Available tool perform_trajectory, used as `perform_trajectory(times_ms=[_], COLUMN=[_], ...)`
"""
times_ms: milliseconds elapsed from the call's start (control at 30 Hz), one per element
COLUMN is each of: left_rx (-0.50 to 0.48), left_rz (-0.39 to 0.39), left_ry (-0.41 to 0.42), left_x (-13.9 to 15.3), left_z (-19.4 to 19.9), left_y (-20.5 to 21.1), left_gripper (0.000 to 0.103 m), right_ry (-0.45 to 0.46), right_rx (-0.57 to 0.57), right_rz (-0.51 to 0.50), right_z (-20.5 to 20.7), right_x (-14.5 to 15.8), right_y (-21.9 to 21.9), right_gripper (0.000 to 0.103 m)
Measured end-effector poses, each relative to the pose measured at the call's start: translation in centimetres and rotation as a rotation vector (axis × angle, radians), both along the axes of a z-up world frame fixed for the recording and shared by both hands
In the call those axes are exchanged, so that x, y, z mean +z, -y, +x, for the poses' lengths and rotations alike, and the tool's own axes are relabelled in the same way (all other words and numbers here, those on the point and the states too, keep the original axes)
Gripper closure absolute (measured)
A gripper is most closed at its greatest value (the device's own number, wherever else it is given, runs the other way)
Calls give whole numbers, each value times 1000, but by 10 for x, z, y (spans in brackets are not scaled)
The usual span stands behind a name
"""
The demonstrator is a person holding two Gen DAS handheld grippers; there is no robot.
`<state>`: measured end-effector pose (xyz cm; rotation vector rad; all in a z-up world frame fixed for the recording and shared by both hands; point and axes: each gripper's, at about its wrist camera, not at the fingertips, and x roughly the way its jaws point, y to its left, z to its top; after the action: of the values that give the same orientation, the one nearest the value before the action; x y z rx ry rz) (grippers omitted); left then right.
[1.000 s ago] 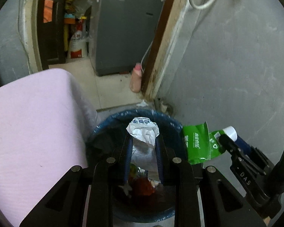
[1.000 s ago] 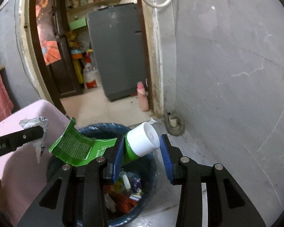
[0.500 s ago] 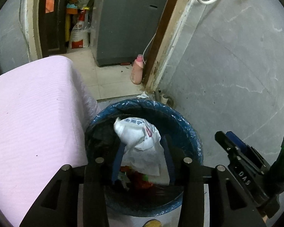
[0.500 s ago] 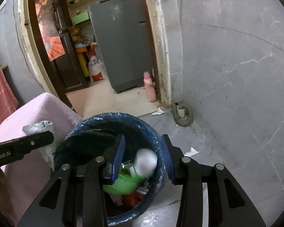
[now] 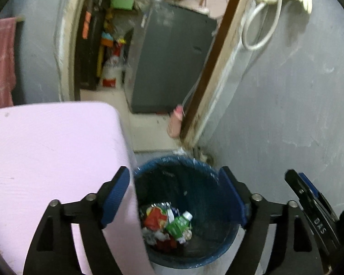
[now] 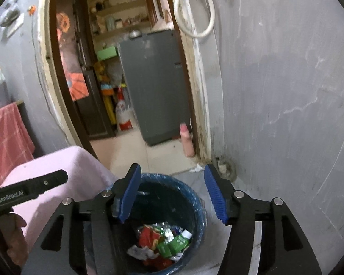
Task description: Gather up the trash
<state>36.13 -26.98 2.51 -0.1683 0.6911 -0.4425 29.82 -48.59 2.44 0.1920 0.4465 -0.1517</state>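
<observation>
A blue-lined trash bin point(image 5: 208, 171) stands on the floor beside the pink table; it also shows in the right wrist view point(image 6: 195, 197). In it lie a green tube with a white cap point(image 5: 178, 224) point(image 6: 176, 244), a white crumpled wrapper point(image 5: 152, 236) point(image 6: 140, 251) and red packets. My left gripper point(image 5: 174, 194) is open and empty above the bin. My right gripper point(image 6: 172, 192) is open and empty above the bin; it also shows at the right edge of the left wrist view point(image 5: 309, 201).
A pink-covered table point(image 5: 45, 151) is left of the bin. A grey wall point(image 5: 286, 114) is at the right. A doorway leads to a grey fridge point(image 6: 156, 80). A pink bottle point(image 6: 187, 141) stands by the door frame. A floor drain point(image 6: 224, 167) lies behind the bin.
Both grippers opened wide. The green tube and the white wrapper dropped from the jaws into the bin. Both grippers have risen above the bin.
</observation>
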Motion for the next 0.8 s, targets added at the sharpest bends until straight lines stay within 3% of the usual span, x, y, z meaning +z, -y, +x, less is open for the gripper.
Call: perform_trajectory(times_ms=[67, 200, 500, 800], left_rx=[17, 55, 119, 140], left_rz=[-6, 0, 19, 44], left_ry=[36, 102, 208, 262], left_x=[8, 21, 36, 33], left_z=[-8, -32, -91, -157], left_y=[-9, -32, -76, -112], left_gripper=[19, 9, 4, 2], right_ry=[32, 92, 197, 238], right_rx=[6, 17, 47, 75], right_rz=[-8, -25, -61, -46], right_z=[-9, -34, -90, -144], right_x=[7, 18, 41, 46], right_y=[-4, -15, -46, -79], right_gripper=[42, 26, 4, 0])
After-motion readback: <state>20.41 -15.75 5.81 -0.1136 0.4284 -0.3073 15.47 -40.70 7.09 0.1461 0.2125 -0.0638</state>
